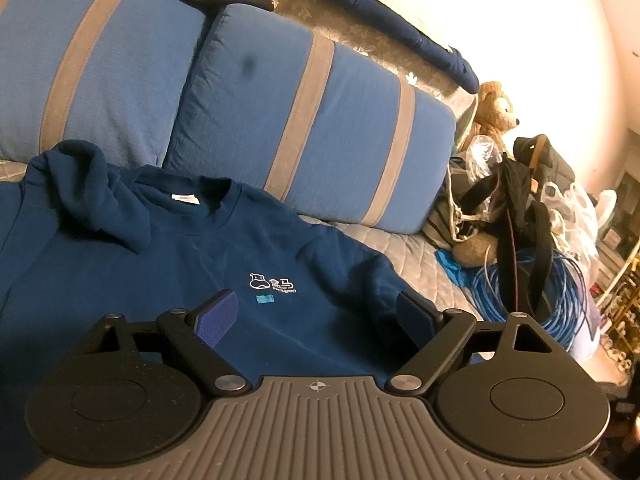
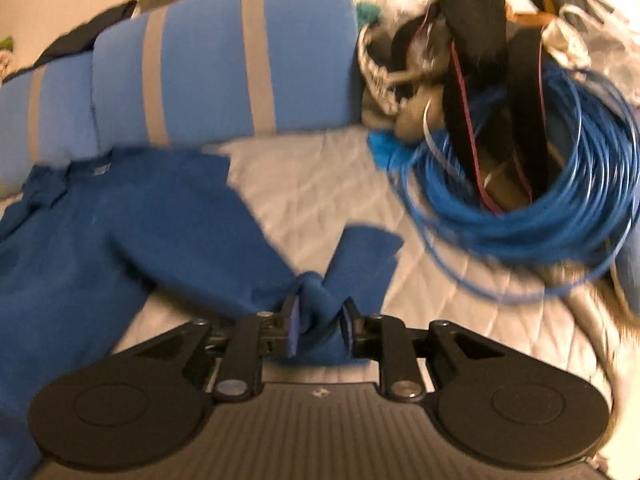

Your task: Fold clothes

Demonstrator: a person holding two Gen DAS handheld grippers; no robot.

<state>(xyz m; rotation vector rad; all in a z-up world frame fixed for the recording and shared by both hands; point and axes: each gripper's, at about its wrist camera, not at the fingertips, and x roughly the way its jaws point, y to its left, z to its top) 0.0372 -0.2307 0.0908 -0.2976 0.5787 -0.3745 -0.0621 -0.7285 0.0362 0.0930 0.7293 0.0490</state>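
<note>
A dark blue sweatshirt (image 1: 168, 264) with a small white chest logo (image 1: 272, 282) lies face up on a grey quilted bed. One sleeve is folded over near its collar (image 1: 188, 200). My left gripper (image 1: 320, 314) is open and empty, hovering over the sweatshirt's chest. In the right wrist view the sweatshirt (image 2: 80, 248) lies at the left, and its other sleeve (image 2: 360, 256) stretches out to the right. My right gripper (image 2: 320, 330) is shut on that sleeve, with bunched cloth between the pads. The right view is blurred.
Blue pillows with grey stripes (image 1: 312, 116) lean along the back of the bed. A coil of blue cable (image 2: 520, 200), black straps, bags and a teddy bear (image 1: 496, 106) are piled at the right. Grey quilt (image 2: 312, 184) shows between the sweatshirt and the cable.
</note>
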